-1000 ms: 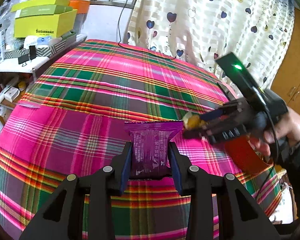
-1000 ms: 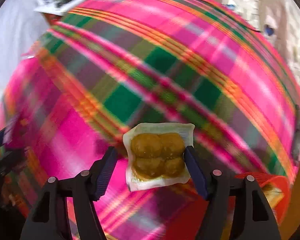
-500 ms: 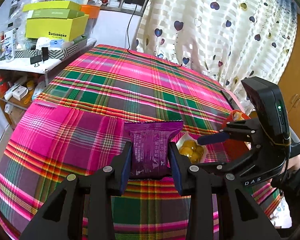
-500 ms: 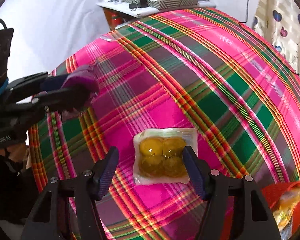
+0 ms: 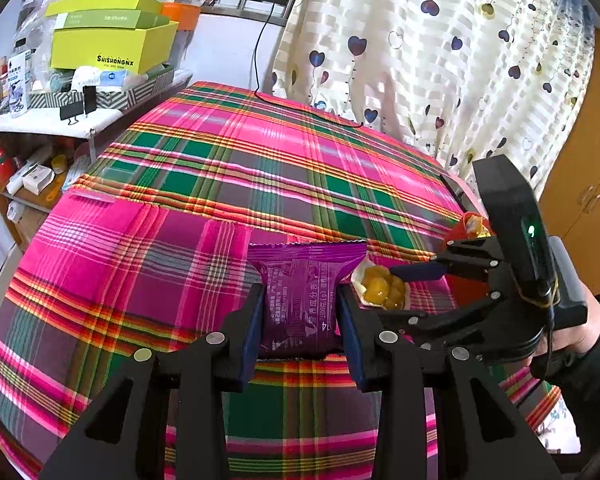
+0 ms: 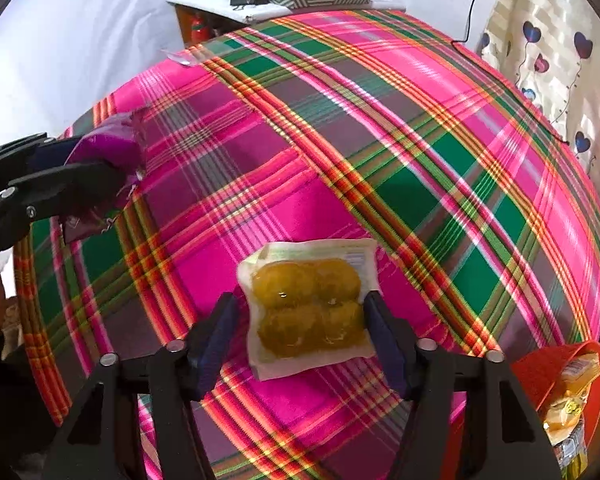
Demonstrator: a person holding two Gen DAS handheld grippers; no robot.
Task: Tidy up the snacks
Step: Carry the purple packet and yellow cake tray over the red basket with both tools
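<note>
Left tongs grip purple packet; right tongs closing around yolk pack; red basket holds snacks

A lived-in room of a home. The surface wears a bright pink and green plaid tablecloth; behind it hangs a cream curtain printed with hearts. At far left a cluttered shelf carries yellow gift boxes, bottles and binder clips. A wooden cabinet door stands at right.
</note>
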